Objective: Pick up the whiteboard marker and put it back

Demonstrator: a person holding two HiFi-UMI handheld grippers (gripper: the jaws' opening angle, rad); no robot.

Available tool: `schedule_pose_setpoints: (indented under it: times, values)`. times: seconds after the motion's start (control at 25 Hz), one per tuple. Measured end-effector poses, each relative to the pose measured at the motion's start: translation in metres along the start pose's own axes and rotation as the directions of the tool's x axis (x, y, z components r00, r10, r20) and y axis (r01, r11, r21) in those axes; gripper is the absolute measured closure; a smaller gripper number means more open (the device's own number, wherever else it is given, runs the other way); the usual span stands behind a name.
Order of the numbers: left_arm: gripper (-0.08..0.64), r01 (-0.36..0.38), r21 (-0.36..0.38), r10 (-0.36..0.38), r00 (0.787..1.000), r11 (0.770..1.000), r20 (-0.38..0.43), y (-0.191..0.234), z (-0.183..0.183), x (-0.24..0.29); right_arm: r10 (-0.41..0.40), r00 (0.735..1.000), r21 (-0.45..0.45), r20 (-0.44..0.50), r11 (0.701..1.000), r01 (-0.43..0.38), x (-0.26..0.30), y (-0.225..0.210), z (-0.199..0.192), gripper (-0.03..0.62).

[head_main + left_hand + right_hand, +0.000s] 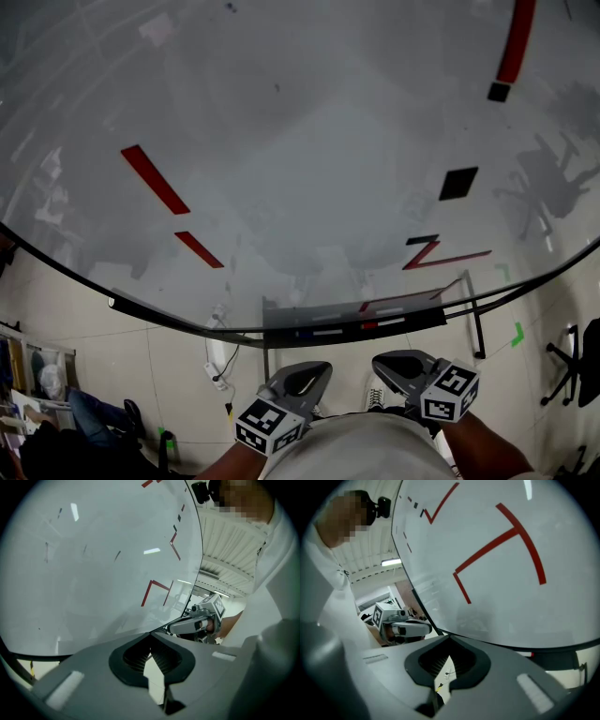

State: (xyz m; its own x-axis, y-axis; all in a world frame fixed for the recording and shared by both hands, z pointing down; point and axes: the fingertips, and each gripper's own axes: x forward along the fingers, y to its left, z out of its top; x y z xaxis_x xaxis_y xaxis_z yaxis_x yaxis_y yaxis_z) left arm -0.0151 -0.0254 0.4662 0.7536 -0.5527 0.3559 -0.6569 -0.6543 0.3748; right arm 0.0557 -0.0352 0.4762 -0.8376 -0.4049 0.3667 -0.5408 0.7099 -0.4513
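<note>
A large whiteboard [300, 169] with red strokes fills the head view. On its ledge [281, 323] at the bottom lie two markers: one with a blue band [319, 332] and one with a red band [384, 323]. My left gripper [323, 367] and right gripper [377, 359] hang close to my body below the ledge, both shut with nothing between the jaws. In the left gripper view the shut jaws [150, 633] point along the board [93, 564], with the right gripper [197, 623] beyond. The right gripper view shows its shut jaws [449, 637] and the left gripper [405, 629].
A black square [458, 183] and a smaller black piece [499, 91] sit on the board. The board's stand leg [478, 328] runs down to the tiled floor. A cable and white plug strip [217, 361] lie left of it, clutter [47, 412] at lower left, an office chair [581, 361] at right.
</note>
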Motion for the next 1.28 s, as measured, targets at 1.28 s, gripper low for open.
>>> schedule_pose_setpoints:
  times: [1.28]
  values:
    - [0.543,0.135,0.072,-0.134,0.991,0.988,-0.02,0.003,-0.005,-0.032,-0.198,0.974,-0.008,0.112,0.98,0.2,-0.002,0.037,0.013,0.591]
